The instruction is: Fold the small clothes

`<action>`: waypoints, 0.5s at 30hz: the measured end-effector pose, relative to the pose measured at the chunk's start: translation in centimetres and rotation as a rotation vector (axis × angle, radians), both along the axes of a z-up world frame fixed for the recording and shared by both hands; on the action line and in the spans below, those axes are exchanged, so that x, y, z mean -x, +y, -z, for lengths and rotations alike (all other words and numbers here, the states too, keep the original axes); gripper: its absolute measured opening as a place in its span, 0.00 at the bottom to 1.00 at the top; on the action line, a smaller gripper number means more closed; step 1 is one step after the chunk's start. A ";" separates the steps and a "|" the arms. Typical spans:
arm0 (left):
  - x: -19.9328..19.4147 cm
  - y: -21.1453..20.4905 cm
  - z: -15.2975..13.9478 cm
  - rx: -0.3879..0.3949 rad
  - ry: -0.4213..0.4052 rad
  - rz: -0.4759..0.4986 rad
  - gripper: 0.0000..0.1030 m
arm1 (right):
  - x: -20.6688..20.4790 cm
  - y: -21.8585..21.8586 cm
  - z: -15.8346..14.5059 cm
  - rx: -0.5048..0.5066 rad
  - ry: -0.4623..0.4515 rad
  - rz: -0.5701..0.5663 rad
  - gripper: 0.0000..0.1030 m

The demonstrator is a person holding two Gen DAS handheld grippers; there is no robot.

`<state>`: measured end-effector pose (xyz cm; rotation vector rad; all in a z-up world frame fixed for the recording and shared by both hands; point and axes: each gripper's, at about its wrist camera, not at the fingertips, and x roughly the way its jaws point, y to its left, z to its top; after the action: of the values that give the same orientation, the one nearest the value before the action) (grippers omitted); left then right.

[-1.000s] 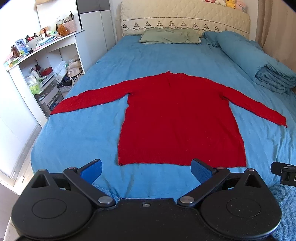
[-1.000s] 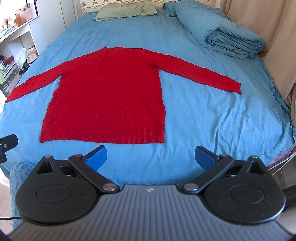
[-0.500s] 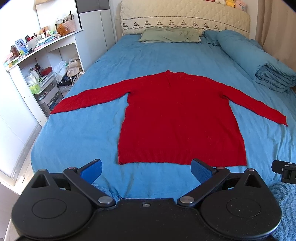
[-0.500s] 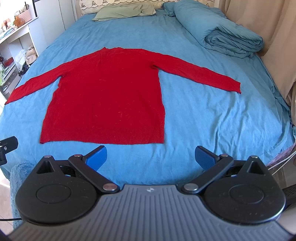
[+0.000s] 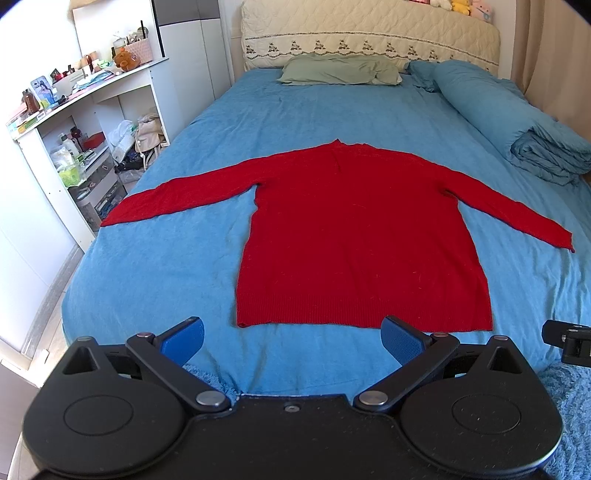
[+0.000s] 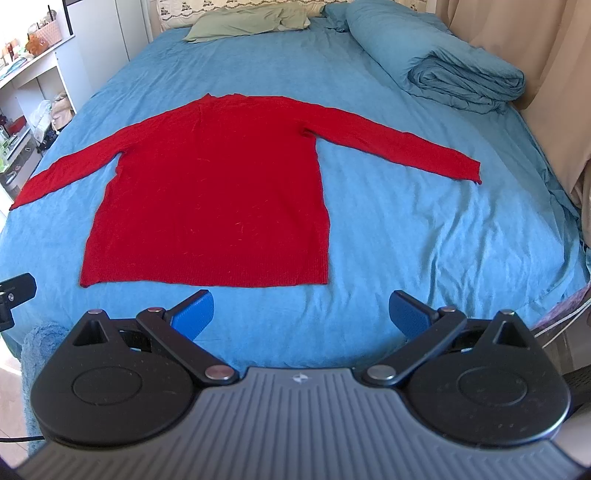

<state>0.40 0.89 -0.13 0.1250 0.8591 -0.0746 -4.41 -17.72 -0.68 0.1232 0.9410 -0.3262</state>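
red sweater (image 5: 354,229) flat, sleeves spread, mid-bed (image 5: 155,273), hem toward the near edge | left gripper (image 5: 291,338) spread wide, holding nothing, at near edge | right gripper (image 6: 301,312) wide, holding nothing, at near edge

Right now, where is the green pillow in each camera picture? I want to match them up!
Left wrist view: the green pillow lies near the top, middle, at the head of the bed, below the cream headboard.
Right wrist view: the green pillow is at the very top, left of middle.
Shared landmark: the red sweater lies flat in front of it in both.
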 end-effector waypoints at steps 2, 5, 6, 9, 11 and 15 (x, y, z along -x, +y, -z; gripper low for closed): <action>0.0 0.0 0.0 0.002 0.000 -0.002 1.00 | 0.0 0.0 0.0 0.000 0.000 0.000 1.00; 0.0 0.0 0.0 0.007 0.002 -0.005 1.00 | 0.0 0.0 0.0 0.000 0.000 0.001 1.00; 0.0 0.0 0.1 0.007 0.003 -0.006 1.00 | 0.0 0.0 0.0 -0.002 -0.001 0.001 1.00; 0.1 0.3 0.1 0.008 0.001 -0.007 1.00 | 0.0 0.0 0.0 -0.005 -0.003 0.002 1.00; 0.1 0.3 0.1 0.009 0.002 -0.007 1.00 | 0.0 -0.1 0.0 -0.005 -0.002 0.001 1.00; 0.1 0.4 0.1 0.011 0.002 -0.005 1.00 | 0.0 -0.2 0.0 -0.012 -0.001 -0.001 1.00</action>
<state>0.28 1.25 -0.27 0.1126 0.8605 -0.0742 -4.41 -17.95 -0.66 0.1342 0.9424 -0.3195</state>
